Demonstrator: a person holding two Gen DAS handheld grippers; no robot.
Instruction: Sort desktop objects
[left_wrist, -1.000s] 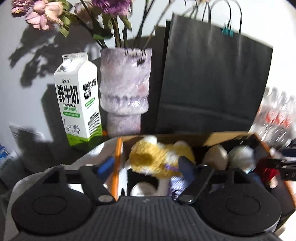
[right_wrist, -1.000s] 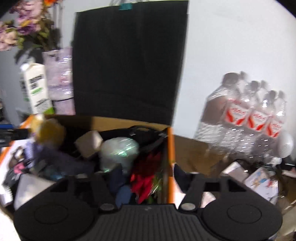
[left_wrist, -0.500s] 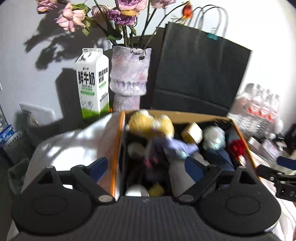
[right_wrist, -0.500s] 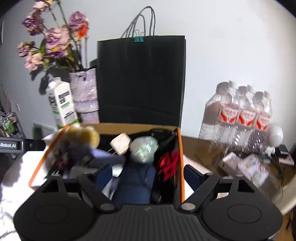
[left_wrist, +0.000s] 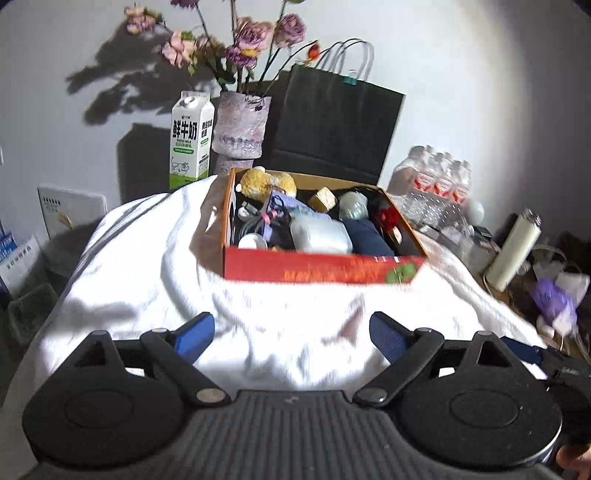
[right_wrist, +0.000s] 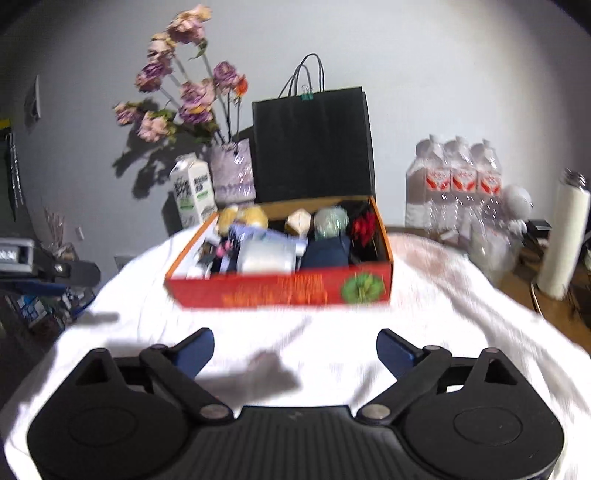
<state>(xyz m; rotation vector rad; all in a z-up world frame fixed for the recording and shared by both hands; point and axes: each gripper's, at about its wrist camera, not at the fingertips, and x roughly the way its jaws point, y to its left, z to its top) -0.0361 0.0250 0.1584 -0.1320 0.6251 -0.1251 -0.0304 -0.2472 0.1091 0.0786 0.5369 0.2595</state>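
Note:
A red cardboard box (left_wrist: 321, 269) (right_wrist: 280, 291) sits on a white cloth (left_wrist: 147, 280) (right_wrist: 443, 314), packed with small items: a yellow plush toy (left_wrist: 264, 182), a white pouch (left_wrist: 319, 234), a dark blue bundle (left_wrist: 369, 236), a pale ball (right_wrist: 330, 221) and a red flower (right_wrist: 364, 225). My left gripper (left_wrist: 291, 334) hovers over the cloth well short of the box, open and empty. My right gripper (right_wrist: 295, 350) is likewise back from the box, its jaws opening with nothing between them. The left gripper's body (right_wrist: 40, 269) shows at the right wrist view's left edge.
Behind the box stand a milk carton (left_wrist: 190, 140), a vase of purple flowers (left_wrist: 240, 129) and a black paper bag (left_wrist: 332, 129). A pack of water bottles (right_wrist: 454, 188) and a white cylinder bottle (right_wrist: 563, 236) stand at the right among small clutter.
Both grippers have pulled back from over the box to the near part of the cloth, and their jaws have spread wider. The whole box now shows ahead of them.

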